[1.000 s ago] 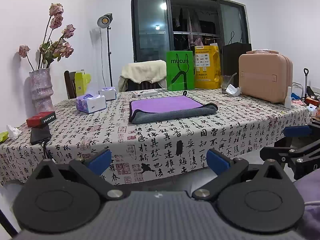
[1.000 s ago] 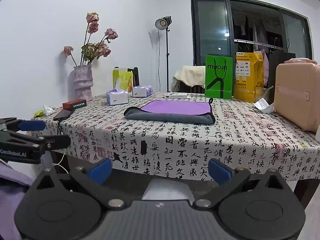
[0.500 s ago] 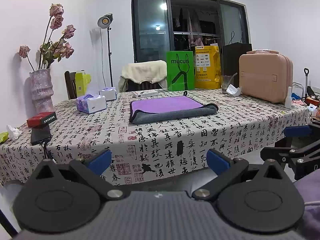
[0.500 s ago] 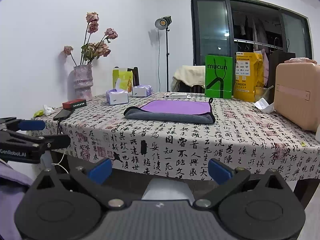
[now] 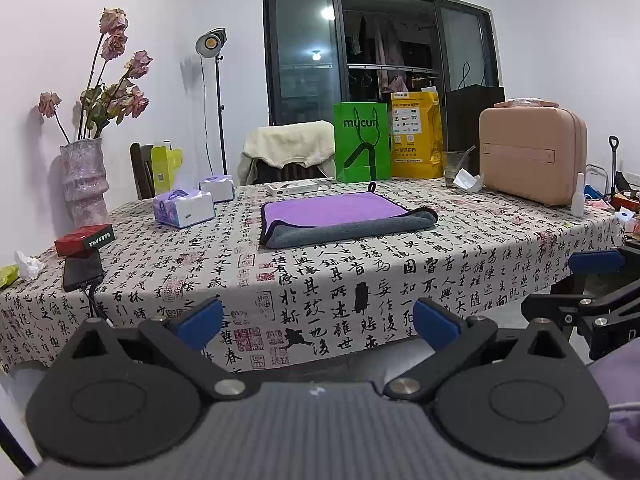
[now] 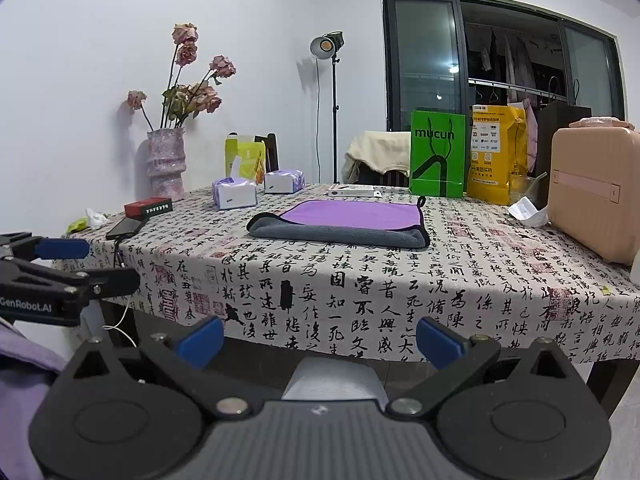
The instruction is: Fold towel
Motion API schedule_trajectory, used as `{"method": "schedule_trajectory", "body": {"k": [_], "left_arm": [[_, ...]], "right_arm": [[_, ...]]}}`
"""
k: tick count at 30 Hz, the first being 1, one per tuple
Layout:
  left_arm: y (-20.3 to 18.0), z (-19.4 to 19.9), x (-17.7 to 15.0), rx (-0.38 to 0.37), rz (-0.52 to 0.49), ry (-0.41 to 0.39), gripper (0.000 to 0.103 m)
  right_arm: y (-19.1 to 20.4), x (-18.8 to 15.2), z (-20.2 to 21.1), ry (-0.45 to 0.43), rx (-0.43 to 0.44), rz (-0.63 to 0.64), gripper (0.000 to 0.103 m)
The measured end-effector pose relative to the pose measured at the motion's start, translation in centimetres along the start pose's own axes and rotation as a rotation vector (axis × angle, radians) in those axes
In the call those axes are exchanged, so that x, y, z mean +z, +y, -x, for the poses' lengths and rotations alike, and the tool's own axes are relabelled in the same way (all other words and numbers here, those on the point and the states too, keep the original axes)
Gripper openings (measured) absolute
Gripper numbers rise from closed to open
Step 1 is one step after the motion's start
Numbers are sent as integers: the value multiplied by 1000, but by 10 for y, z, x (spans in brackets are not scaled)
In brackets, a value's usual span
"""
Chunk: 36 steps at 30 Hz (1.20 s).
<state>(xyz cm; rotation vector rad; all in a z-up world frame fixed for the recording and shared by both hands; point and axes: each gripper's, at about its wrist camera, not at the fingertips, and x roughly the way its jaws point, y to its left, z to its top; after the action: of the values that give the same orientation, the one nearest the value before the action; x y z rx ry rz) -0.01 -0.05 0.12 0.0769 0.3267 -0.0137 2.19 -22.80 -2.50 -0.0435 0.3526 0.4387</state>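
A home dining room: calligraphy-print tablecloth [image 5: 360,280], dried roses in a mottled pink vase [image 5: 85,178], clothes hanging behind dark glass doors [image 5: 376,52].

Ahead of the left gripper [image 5: 316,322], whose fingertips [image 5: 199,317] are blue on black arms, the towel [image 5: 340,220] is purple on top, grey beneath, edged in black. The tablecloth [image 5: 360,276] is off-white with black calligraphy and red seals. Beyond stand a green paper bag [image 5: 362,148], a yellow bag [image 5: 416,136] and a peach-pink suitcase [image 5: 532,156].
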Motion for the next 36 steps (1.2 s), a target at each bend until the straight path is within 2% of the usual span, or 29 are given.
{"method": "schedule_trajectory", "body": {"k": [16,30,36], "left_arm": [[1,-4,0,5,-14,-1,103],[7,-31,-6,14,-18,-16,103],[10,-47,-5,5,-37,-16,103]], "right_arm": [[-2,1,-1,-3,-11,13,103],[-14,-1,-24,13,-62,25,103],[-21,2,-39,-26,-73,20,103]]}}
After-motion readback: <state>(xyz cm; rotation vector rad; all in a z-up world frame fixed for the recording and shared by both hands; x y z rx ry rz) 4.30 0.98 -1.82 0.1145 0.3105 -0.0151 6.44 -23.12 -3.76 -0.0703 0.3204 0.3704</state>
